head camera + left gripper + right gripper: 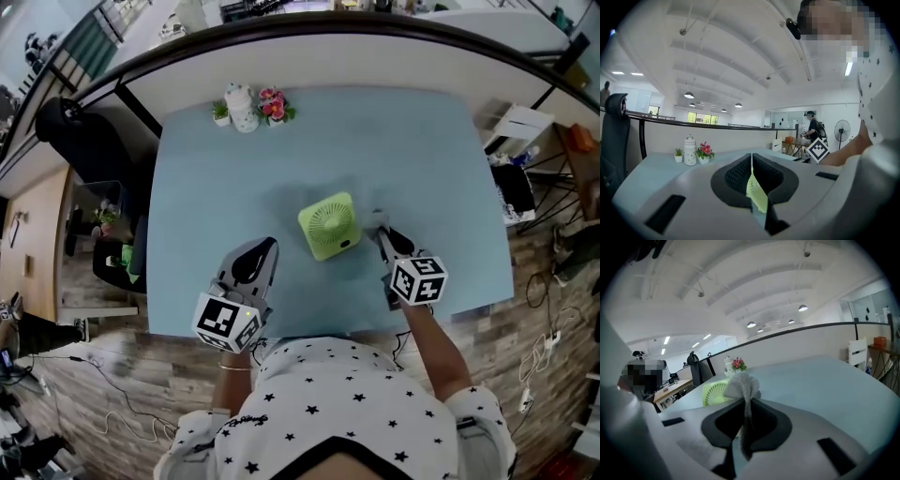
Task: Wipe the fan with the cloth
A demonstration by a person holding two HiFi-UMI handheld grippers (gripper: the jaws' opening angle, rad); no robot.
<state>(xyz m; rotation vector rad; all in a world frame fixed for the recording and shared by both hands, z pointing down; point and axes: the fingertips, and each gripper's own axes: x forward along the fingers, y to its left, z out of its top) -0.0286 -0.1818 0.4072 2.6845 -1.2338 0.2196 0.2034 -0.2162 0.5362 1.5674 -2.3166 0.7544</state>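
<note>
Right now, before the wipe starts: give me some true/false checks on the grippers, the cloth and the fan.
1. The right gripper is shut on the grey cloth. True.
2. The left gripper holds the small light-green square fan. False: its jaws are together on nothing, and the fan stands apart from it on the light blue table.
3. The cloth is on the fan's left side. False: in the head view it is at the fan's right edge.
4. A white ceramic jar stands at the table's far edge beside a pink flower pot. True.
5. The fan stands at the far edge by the jar. False: it is near the table's middle.
</note>
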